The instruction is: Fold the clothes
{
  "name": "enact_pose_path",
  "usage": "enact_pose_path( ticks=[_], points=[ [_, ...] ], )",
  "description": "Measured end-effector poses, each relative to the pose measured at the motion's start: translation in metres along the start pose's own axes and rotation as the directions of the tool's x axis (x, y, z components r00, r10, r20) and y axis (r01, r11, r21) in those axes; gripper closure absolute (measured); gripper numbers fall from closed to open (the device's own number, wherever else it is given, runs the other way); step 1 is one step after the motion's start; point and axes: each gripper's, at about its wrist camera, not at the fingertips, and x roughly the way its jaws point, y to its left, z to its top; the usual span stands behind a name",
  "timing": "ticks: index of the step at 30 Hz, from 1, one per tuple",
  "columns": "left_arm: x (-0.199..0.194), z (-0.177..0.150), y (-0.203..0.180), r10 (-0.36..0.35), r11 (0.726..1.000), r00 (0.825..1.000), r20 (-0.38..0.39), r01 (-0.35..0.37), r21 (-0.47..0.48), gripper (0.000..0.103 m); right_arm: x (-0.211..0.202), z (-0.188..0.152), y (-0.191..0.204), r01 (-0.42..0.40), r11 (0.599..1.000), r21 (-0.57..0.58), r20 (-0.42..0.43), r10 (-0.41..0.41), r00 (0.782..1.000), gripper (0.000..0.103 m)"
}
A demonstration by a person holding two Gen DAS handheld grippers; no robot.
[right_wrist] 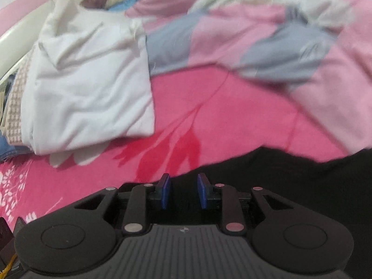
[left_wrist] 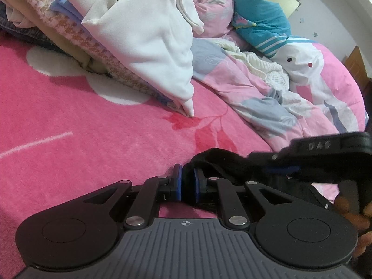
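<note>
Two grippers on one black garment, low on the pink blanket near its front edge: left gripper pinched nearly closed on a fold, right gripper part open with cloth between its pads, grip unclear. Judged light, limp, non-slippery; best taken at edges or corners.

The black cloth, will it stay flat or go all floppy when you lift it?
Probably floppy: the black cloth already bunches and sags between the left gripper and the right gripper. It looks thin, so likely light. On the fuzzy pink blanket it may drag rather than slide.
</note>
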Motion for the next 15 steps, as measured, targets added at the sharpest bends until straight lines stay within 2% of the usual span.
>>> enact_pose_path(
  ticks=[3,9,13,15],
  points=[
    [0.0,0.0,0.0,-0.001,1.0,1.0,0.0,0.001,-0.002,0.091,-0.013,-0.02,0.006,-0.045,0.998,-0.035,-0.016,0.044,0.999,0.078],
    [-0.001,0.0,0.0,-0.001,1.0,1.0,-0.001,0.001,-0.003,0.091,-0.045,-0.06,0.014,-0.055,0.991,-0.118,-0.052,0.049,0.997,0.077],
    [-0.001,0.0,0.0,-0.001,1.0,1.0,-0.001,0.001,-0.003,0.091,-0.057,-0.061,0.003,-0.056,0.995,-0.077,-0.046,0.053,0.998,0.077],
    [0.0,0.0,0.0,-0.001,1.0,1.0,-0.001,0.001,-0.003,0.091,-0.063,-0.057,-0.007,-0.059,0.998,-0.02,-0.026,0.059,0.998,0.077]
  ],
)
